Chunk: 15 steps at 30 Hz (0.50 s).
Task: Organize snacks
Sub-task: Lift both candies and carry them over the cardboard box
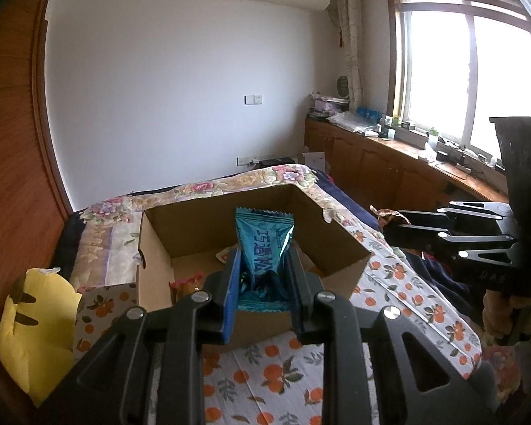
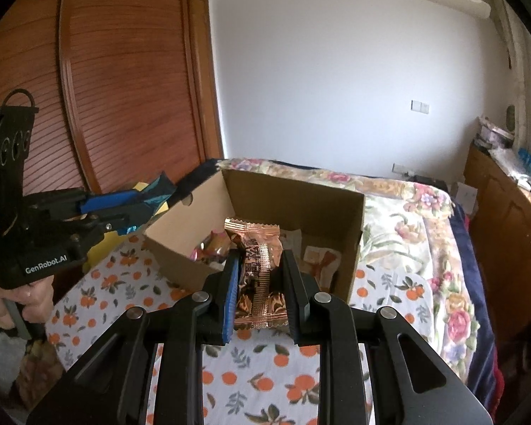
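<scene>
An open cardboard box (image 1: 336, 237) stands on the bed, also in the right wrist view (image 2: 357, 233). My left gripper (image 1: 263, 258) is shut on a teal snack packet (image 1: 263, 244) and holds it upright above the box's near wall. My right gripper (image 2: 260, 265) is shut on a copper-brown snack packet (image 2: 256, 258) held in front of the box. Several wrapped snacks (image 2: 212, 246) lie inside the box. The right gripper shows at the right in the left wrist view (image 1: 389, 223); the left gripper shows at the left in the right wrist view (image 2: 138, 202).
The box sits on an orange-print sheet (image 1: 272, 379) over a floral quilt (image 2: 421, 219). A yellow plush toy (image 1: 35, 322) lies left of the box. A wooden wardrobe (image 2: 124, 71) stands at the left, low cabinets (image 1: 382, 163) under the window at the right.
</scene>
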### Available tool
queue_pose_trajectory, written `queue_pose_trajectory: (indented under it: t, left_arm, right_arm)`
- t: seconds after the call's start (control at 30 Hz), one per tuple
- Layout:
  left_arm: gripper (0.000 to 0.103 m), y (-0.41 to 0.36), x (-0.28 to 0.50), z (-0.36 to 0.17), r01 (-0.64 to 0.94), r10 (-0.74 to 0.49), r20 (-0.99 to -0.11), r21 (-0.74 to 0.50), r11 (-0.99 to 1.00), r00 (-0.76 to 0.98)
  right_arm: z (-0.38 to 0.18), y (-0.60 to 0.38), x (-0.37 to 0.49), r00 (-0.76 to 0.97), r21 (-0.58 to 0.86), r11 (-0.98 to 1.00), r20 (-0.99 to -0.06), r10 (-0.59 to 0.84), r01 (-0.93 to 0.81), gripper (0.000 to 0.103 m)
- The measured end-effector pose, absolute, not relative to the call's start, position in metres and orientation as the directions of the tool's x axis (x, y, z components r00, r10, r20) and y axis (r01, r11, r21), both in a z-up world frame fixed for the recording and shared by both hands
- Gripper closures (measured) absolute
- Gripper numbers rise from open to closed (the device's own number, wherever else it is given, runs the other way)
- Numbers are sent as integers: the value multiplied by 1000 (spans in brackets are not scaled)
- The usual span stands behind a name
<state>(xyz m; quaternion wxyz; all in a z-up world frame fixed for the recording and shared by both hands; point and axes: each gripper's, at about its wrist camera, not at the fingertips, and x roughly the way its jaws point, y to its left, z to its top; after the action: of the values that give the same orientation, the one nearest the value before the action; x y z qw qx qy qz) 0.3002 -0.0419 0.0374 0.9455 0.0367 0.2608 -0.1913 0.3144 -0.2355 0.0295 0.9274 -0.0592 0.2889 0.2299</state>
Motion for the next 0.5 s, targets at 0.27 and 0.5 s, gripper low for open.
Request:
queue_pose_trajectory:
  t: [0.27, 0.5]
  left_arm:
    - [80, -41, 335, 11, 355, -319, -543, -40, 934, 777]
    - [80, -38, 359, -27, 320, -289, -604, -60, 946, 742]
  right_arm:
    - [6, -229, 353, 707, 29, 884, -588, 393, -467, 82]
    - [-27, -225, 386, 670, 63, 883, -627, 398, -465, 82]
